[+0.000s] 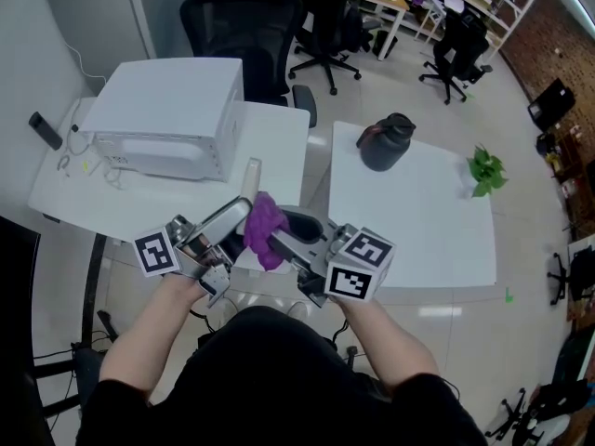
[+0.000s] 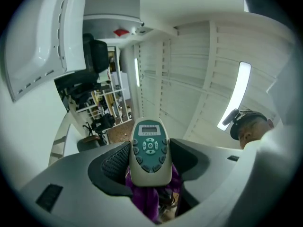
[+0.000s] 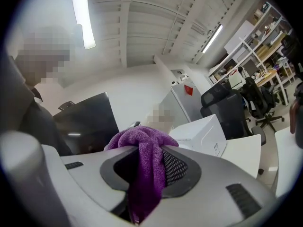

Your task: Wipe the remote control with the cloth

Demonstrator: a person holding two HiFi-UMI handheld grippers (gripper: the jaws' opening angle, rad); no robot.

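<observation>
Both grippers are raised close to the person's chest, jaws pointing up and toward each other. My left gripper [image 1: 232, 219] [image 2: 150, 163] is shut on the remote control [image 1: 223, 219] [image 2: 150, 151], a grey handset with a teal button face and a small screen, which stands upright between the jaws. My right gripper [image 1: 282, 237] [image 3: 147, 168] is shut on the purple cloth [image 1: 265, 229] [image 3: 144, 148], whose bunched top sticks out above the jaws. The cloth [image 2: 147, 198] lies against the remote's lower back side in the left gripper view.
Below are two white tables. The left table [image 1: 270, 147] bears a white box-shaped appliance [image 1: 167, 114] and a black phone [image 1: 44, 130]. The right table [image 1: 418, 230] bears a black jug [image 1: 386, 142] and a small green plant [image 1: 485, 170]. Black office chairs [image 1: 246, 26] stand behind.
</observation>
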